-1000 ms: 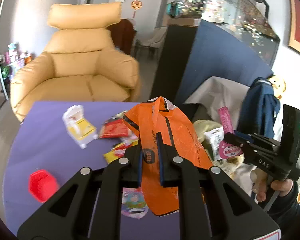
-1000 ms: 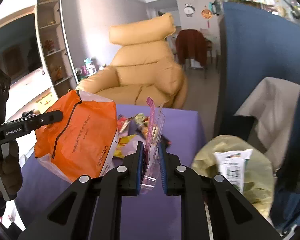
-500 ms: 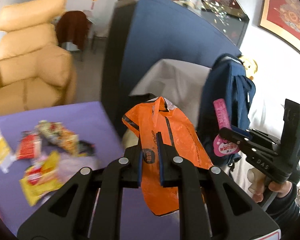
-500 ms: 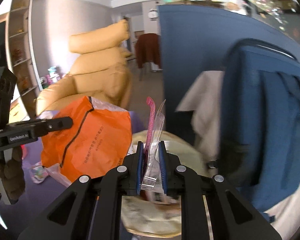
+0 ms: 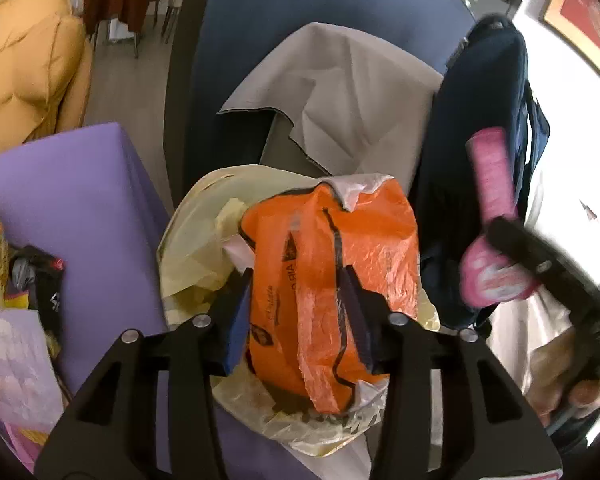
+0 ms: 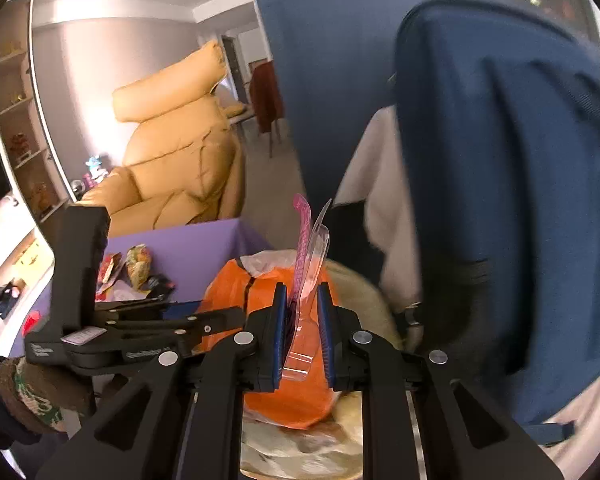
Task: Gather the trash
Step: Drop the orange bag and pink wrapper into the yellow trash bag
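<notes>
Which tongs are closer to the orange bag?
Left. The left tongs straddle the orange bag over the yellowish trash bag, jaws opening. The right tongs hover just beside it, gripping a pink-and-clear package.

Wrapper [image 5: 332,280] in bag [image 5: 188,248] beside table [image 5: 80,184]

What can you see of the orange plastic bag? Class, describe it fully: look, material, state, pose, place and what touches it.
The orange plastic bag is thin, crinkled film with black lines, dark print and a whitish torn top edge. It sits crumpled in the mouth of the pale yellow trash bag, beside the purple table. The left tongs straddle it, jaws opening, pads apparently off it. In the right wrist view it lies below the right tongs, which grip a clear and pink package.
</notes>
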`<action>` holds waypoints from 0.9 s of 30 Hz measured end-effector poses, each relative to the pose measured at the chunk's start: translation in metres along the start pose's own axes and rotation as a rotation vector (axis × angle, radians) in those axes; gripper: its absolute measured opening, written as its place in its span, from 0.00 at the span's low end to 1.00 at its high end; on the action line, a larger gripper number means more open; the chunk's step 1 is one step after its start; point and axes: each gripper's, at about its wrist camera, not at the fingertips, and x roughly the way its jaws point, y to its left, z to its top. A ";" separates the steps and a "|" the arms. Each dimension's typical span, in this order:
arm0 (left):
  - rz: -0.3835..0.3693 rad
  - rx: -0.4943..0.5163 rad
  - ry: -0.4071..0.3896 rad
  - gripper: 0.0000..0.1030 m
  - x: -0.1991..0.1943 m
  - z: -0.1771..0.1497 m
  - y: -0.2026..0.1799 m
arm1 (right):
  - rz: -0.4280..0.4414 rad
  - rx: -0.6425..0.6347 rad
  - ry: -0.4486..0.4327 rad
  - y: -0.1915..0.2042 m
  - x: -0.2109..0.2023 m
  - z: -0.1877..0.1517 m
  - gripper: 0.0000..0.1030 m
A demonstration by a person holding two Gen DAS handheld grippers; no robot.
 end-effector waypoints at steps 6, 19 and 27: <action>0.041 -0.061 -0.039 0.51 -0.041 0.004 0.024 | 0.058 0.047 0.189 0.006 0.077 -0.020 0.16; 0.131 -0.022 -0.132 0.51 -0.121 -0.043 0.045 | -0.027 0.094 0.270 -0.012 0.108 -0.045 0.21; 0.154 -0.036 -0.155 0.51 -0.148 -0.063 0.063 | -0.029 0.026 0.181 0.011 0.068 -0.040 0.45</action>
